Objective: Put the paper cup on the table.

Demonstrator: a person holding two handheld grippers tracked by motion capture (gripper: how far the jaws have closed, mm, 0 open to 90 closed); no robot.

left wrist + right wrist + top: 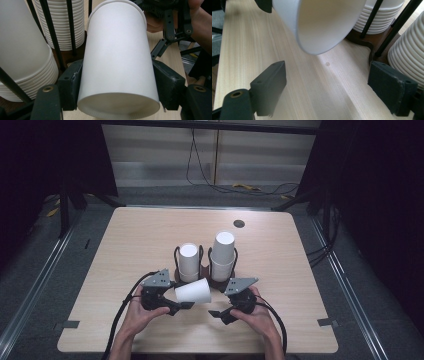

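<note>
Single white paper cup [194, 291], lying sideways, clamped between the left gripper [176, 305] fingers [72, 82], pressed against its two sides near the closed base, held just above the pale wood counter [125, 245]. Open rim turned toward the right gripper [218, 313], whose fingers [270, 80] stand wide apart and empty, just short of that rim, bare counter between them. Beyond both sets of fingers, close by, two stacks of white paper cups [222, 252] upside down in a dark wire holder on a brown base [216, 281].

Judged step: handover or joint handling of the one cup, likely to be set upright or restacked. To do it well: keep the left squeeze light, since thin paper walls buckle easily; bring the right fingers around the rim end squarely, one per side, not onto the lip edge; close gently before loosening the left; stay clear of the holder's black rods [51, 32] just beside the left fingers.
</note>
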